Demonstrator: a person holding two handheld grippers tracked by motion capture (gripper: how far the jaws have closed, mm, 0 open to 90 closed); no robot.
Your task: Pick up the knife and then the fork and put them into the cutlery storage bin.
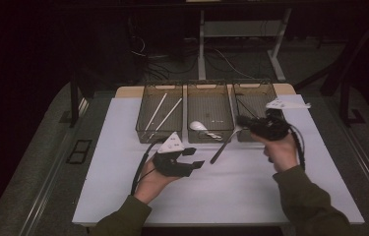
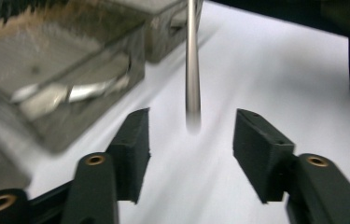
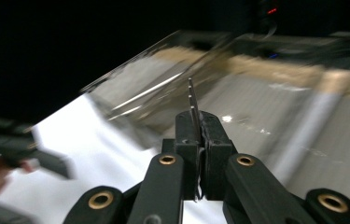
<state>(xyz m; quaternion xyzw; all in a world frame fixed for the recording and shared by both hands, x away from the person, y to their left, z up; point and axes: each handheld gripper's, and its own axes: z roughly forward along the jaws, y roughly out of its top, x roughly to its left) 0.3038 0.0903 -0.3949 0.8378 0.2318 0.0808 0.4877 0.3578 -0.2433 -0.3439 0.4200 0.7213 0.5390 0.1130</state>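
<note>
Fork (image 1: 225,142) hangs slanted over the white table (image 1: 251,191), its tines pinched flat between the pressed-together jaws of the right gripper (image 1: 243,121) and its handle reaching down and toward the person, the free end low over the table's middle, just in front of the middle basket. In the right gripper view the tines (image 3: 192,100) stick up past the two black pads, which squeeze them from both sides. In the left gripper view the handle (image 2: 192,70) comes down from the top edge and ends, blurred, above the gap between that gripper's jaws without touching either.

The right gripper sits at the near rim of the right-hand basket (image 1: 256,101), held by the person's right hand (image 1: 281,152). The left gripper (image 1: 196,158) is near the middle of the table, just left of the fork's handle end, its jaws spread apart and holding nothing; the left hand (image 1: 150,179) grips it from below.

Three wire baskets stand side by side along the far edge of the table. The left one (image 1: 160,113) holds two pale sticks (image 1: 165,110) lying slantwise. The middle one (image 1: 210,110) holds a spoon (image 1: 202,128) near its front wall. What lies in the right one I cannot tell, as it is dark and partly covered by the gripper.
</note>
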